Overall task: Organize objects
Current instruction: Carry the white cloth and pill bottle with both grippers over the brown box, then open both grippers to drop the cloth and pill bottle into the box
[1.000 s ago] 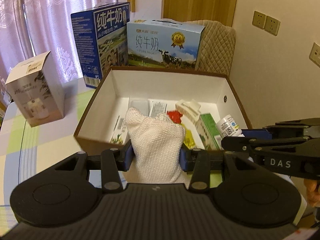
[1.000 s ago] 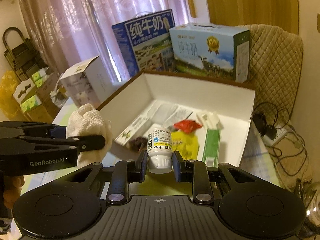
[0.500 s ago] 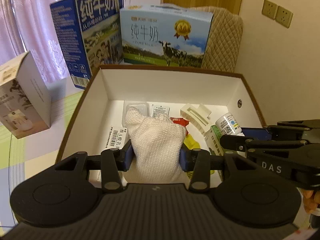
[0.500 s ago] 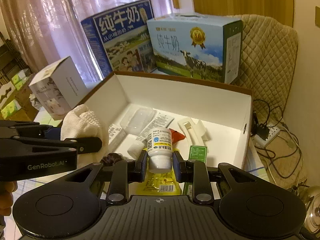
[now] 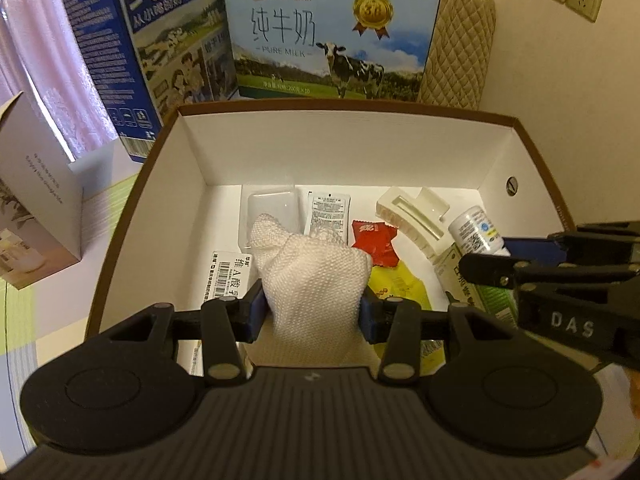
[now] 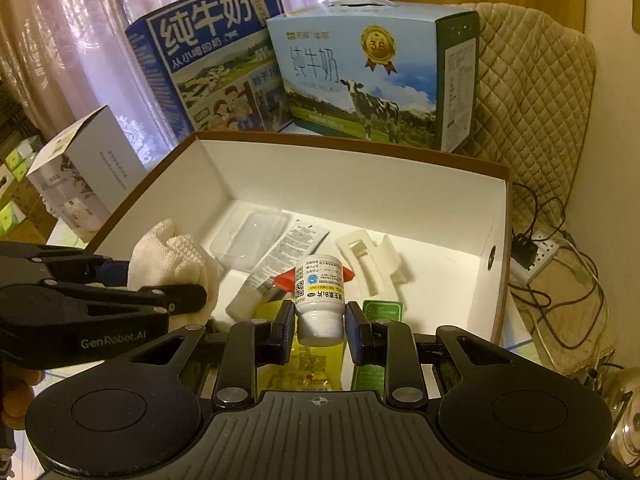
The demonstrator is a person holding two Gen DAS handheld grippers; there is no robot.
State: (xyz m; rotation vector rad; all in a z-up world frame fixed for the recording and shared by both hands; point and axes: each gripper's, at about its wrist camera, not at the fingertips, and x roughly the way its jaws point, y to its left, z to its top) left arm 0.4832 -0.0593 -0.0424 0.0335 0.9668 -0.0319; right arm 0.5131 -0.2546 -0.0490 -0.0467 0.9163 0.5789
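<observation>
My left gripper [image 5: 312, 310] is shut on a white knitted cloth [image 5: 312, 276] and holds it over the near part of an open white box with a brown rim [image 5: 352, 144]. My right gripper [image 6: 320, 328] is shut on a small white pill bottle [image 6: 320, 292], cap toward the camera, over the box's right half. Each gripper shows in the other's view: the right gripper [image 5: 480, 264] with the bottle [image 5: 474, 232], the left gripper [image 6: 192, 292] with the cloth [image 6: 172, 256]. Both held things hang above the box floor.
In the box lie a clear plastic case [image 5: 272, 208], a sachet [image 5: 327, 212], a red wrapper [image 5: 376, 240], a white hair clip [image 5: 412, 216], a yellow packet [image 5: 396, 284] and a green carton [image 5: 492, 300]. Two milk cartons [image 5: 328, 32] stand behind it, a white box [image 5: 36, 208] at left, cables [image 6: 540, 256] at right.
Both grippers have moved forward from the box's near edge to over its inside, side by side. The cloth and the bottle stay gripped as before.
</observation>
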